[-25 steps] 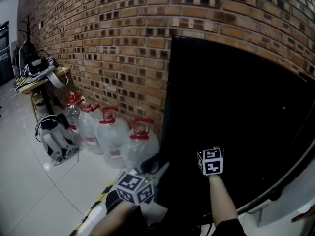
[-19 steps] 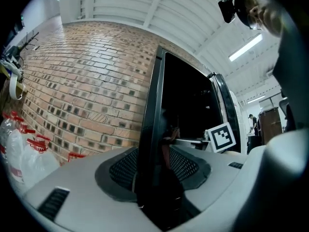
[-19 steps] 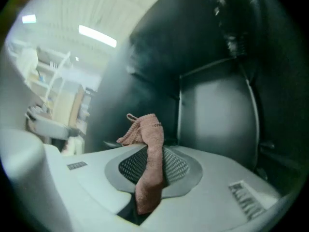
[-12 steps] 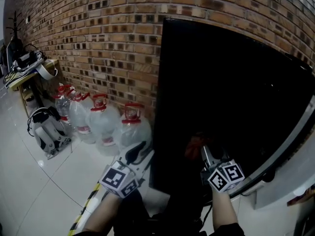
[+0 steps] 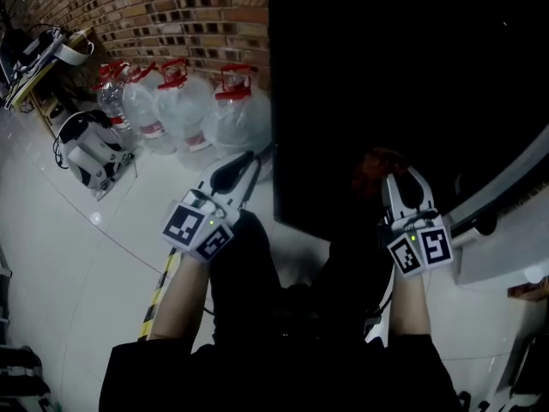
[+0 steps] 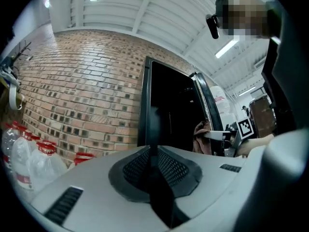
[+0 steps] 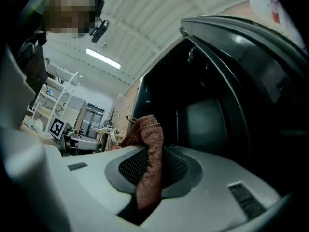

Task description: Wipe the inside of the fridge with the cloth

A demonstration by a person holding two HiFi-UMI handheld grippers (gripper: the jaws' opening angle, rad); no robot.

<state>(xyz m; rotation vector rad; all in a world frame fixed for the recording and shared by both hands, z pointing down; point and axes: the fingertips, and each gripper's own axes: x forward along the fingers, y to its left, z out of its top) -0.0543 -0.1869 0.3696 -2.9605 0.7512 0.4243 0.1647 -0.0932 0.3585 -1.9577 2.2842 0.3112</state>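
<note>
The left tongs (image 5: 240, 163) have just pressed together, empty. The right tongs (image 5: 403, 178) pinch the cloth (image 5: 375, 163) near the fridge (image 5: 386, 75). Wiping has not begun.

The cloth (image 7: 149, 129) is a rust-brown terry weave, rough and nubbly, while the left claw (image 6: 153, 151) and right claw (image 7: 150, 170) (2 alike) have smooth matt pale-grey plastic shells with black pads in a fine mesh texture. The fridge (image 5: 386, 75) is black, its door panels glossy enough to catch reflections, and the wall (image 5: 171, 7) beside it is rough matt brick. The floor (image 5: 77, 264) is pale glossy tile that throws back the light — the water bottles (image 5: 184, 106) on it are clear plastic with red plastic caps.
</note>
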